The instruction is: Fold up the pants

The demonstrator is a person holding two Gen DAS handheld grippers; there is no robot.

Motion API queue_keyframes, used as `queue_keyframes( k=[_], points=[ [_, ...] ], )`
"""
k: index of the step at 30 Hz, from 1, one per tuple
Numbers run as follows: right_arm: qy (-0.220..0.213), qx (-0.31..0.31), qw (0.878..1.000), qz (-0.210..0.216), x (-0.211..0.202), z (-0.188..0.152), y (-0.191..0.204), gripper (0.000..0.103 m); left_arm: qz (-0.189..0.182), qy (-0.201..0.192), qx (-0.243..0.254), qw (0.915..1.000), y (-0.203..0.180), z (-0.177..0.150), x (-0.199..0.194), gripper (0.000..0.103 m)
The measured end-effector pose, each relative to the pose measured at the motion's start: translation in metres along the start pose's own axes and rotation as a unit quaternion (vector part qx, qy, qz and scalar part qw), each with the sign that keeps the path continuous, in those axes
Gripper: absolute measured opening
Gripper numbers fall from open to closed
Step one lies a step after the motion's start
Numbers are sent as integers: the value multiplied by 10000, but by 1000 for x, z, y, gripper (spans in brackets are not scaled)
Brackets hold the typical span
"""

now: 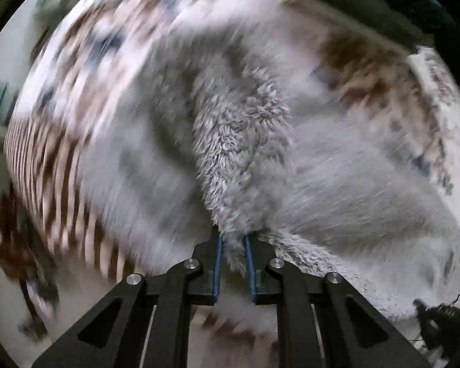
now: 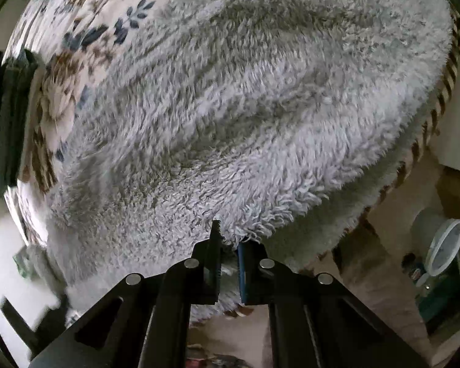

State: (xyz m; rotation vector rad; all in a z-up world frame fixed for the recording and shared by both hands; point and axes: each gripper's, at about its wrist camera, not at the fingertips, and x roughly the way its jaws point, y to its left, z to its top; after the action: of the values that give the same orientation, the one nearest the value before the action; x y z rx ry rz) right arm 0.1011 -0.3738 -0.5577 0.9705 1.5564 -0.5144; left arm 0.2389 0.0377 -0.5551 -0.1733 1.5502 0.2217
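The pants (image 1: 239,141) are grey and fluffy, spread over a floral bedcover (image 1: 86,61). My left gripper (image 1: 233,239) is shut on a bunched ridge of the pants fabric, which rises up between the blue pads. The view is motion-blurred. In the right wrist view the pants (image 2: 245,98) fill most of the frame. My right gripper (image 2: 230,239) is shut on the near edge of the pants, with fleece pinched between its pads. How the legs lie is not clear.
The bedcover (image 2: 76,40) has blue and brown flowers and a striped brown border (image 1: 61,190). Beyond the bed edge at right are a brown floor and a white round container (image 2: 441,245). A dark object (image 2: 6,116) sits at the left.
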Motion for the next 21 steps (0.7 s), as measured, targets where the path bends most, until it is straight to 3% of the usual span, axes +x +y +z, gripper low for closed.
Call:
queue_keyframes(
  k=[1,3,5,7,8,9,11,13,16,20,21],
  points=[
    [4,-87,9999,-81,7,-12,3,9,22,195,-124,9997,8,-12,9,11],
    [77,-212,9996,-174,10,-19,2,9,-271,518,-549,9968,27,-27,24,12],
    [227,-174,9995,-108,15,-22,-1,11,-564,529,-859,9933,38,-34,22,15],
    [366,-113,9993,44,18,-24,-4,19,-963,299,-1029,9896,46,-36,8,29],
    [401,-78,9991,91,17,-25,-6,28,-1033,123,-1073,9888,50,-34,-2,46],
    [397,-53,9990,186,15,-27,-7,31,-1072,-8,-1104,9881,54,-32,-10,69],
    [414,-24,9989,211,14,-23,-12,31,-1211,-429,-1176,9847,62,-21,-31,88],
    [486,1,9986,216,16,-30,-9,31,-1245,-693,-1224,9822,69,-1,-43,88],
    [609,172,9977,226,25,-37,-6,31,-1076,-765,-1234,9835,70,34,-40,88],
    [573,478,9968,298,26,-52,-13,31,-473,-691,-1018,9913,53,80,-18,87],
    [481,517,9970,315,23,-55,-14,31,-369,-725,-952,9921,51,86,-14,61]
  ],
)
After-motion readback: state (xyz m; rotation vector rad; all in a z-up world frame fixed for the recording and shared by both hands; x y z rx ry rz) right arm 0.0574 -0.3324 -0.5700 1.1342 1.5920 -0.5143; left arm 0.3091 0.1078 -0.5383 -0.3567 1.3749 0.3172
